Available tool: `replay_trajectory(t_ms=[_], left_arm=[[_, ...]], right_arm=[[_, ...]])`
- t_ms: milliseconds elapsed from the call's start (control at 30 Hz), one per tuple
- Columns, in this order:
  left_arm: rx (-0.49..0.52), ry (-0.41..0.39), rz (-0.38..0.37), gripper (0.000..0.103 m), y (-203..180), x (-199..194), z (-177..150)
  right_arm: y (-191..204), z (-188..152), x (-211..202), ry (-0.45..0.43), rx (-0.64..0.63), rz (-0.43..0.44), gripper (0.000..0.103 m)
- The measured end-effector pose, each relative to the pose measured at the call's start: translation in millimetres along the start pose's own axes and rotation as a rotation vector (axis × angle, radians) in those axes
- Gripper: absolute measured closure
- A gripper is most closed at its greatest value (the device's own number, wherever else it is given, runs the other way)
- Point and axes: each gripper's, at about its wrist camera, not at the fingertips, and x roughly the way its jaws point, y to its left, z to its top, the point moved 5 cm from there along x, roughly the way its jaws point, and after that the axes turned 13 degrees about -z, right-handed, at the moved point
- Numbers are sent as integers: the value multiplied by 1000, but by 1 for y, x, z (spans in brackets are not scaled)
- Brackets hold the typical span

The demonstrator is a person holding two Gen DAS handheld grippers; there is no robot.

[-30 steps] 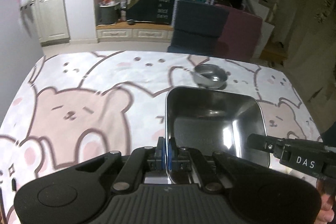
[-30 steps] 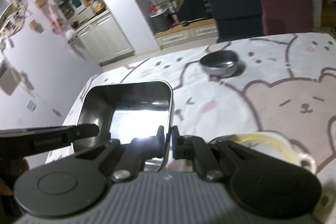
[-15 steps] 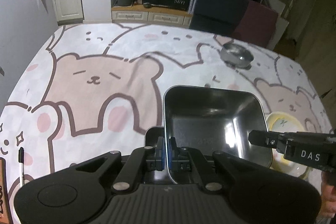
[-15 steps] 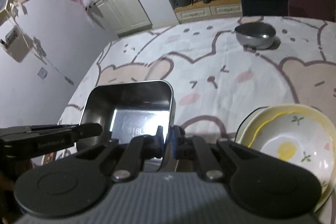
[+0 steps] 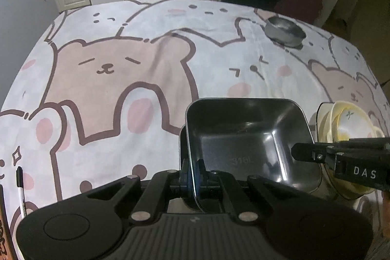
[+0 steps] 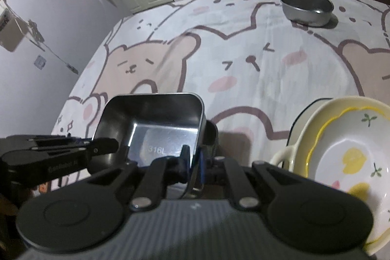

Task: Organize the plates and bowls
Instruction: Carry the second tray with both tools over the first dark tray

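Left wrist view
- Left tool (image 5: 193, 173): its 2 fingers are pinching the near left rim of the square steel tray (image 5: 246, 138), clamped nearly closed on the thin wall.
- Tray: it is sitting tilted, with a second dark rim showing just under its left side; "316L" is stamped on its floor. Whether it is touching the tabletop cannot be told.
- Right tool (image 5: 298, 152): it is reaching in from the right edge, its tip lying over the tray's right wall; a "DAS" label is showing on its body.
- Stacked bowls (image 5: 351, 121): pale yellow, lying just beside the tray on the right, partly hidden behind the right tool.
- Round steel bowl (image 5: 285, 32): standing alone at the far right, well apart from the tray.
- Tabletop (image 5: 121, 70): it is wearing a cloth printed with bears.
- Pen (image 5: 20, 189): lying at the near left edge.

Right wrist view
- Right tool (image 6: 193, 162): it is gripping the tray's (image 6: 151, 123) near right rim, fingers narrow with the wall between them.
- Left tool (image 6: 114, 145): coming in from the left, its tip is meeting the tray's left wall.
- Stacked bowls (image 6: 341, 145): a white bowl with yellow rim and leaf sprigs is nesting inside a cream handled one, just right of the tray.
- Round steel bowl (image 6: 307, 7): sitting upright at the far side of the tabletop (image 6: 243, 52).
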Motion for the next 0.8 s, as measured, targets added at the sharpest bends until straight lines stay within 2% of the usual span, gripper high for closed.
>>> replay_trajectory(t_ms=[800], left_arm=[[55, 70, 87, 95, 7, 18, -5]], right_arm=[[5, -1, 21, 45, -13, 1, 91]])
